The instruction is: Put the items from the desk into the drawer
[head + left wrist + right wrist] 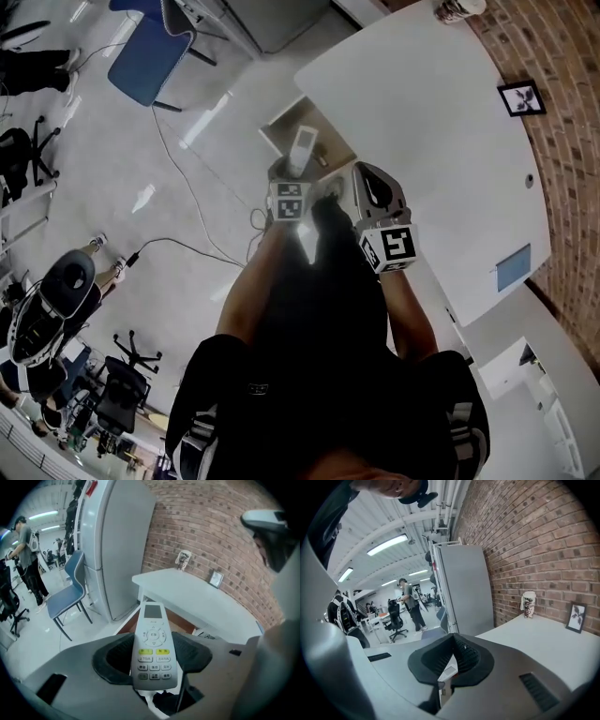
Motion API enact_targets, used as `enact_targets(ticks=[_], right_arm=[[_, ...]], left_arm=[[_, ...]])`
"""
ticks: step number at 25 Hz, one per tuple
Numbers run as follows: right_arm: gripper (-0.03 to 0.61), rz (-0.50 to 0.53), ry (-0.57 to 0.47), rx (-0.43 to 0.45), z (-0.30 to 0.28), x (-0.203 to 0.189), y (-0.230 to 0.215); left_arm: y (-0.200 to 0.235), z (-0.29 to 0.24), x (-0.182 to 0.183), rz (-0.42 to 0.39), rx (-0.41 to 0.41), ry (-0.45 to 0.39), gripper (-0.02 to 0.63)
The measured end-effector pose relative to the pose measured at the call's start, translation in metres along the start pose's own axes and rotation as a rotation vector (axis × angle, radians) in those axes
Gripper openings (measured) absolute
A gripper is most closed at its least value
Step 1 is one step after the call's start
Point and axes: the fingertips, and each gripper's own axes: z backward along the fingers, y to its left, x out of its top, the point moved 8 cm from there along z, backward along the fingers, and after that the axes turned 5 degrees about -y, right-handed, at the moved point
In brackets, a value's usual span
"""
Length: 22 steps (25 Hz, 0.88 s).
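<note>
Button print on the remote control [153, 644] is too small to read.

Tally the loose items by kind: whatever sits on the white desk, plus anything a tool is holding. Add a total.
Remote control, gripped in the left tool: 1
Cup: 1
Picture frame: 1
Blue card: 1
Total: 4

At the head view's top edge, what seems a cup [457, 7] is cut off. At upper centre the drawer [330, 141] is mostly hidden behind the remote [302, 148], left gripper [298, 173] and right gripper [364, 176]. In the left gripper view the remote's button print is too small to read
</note>
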Motion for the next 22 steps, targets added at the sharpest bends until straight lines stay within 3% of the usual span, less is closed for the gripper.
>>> enact_targets(ticks=[5,10,22], right_arm=[[0.0,-0.041,0.061,0.01,0.004,-0.022,-0.003],[0.0,-0.071,0.123,0.02,0.006,-0.045,-0.005],[0.0,-0.123,0.194,-0.037,0.016,-0.069,-0.02]], left_arm=[[0.002,-0.05,-0.044,0.119,0.061,0.074,0.25],[0.009,-0.09,-0.078,0.185,0.102,0.15,0.249],[0.007,-0.139,-0.128,0.212,0.143,0.338,0.25]])
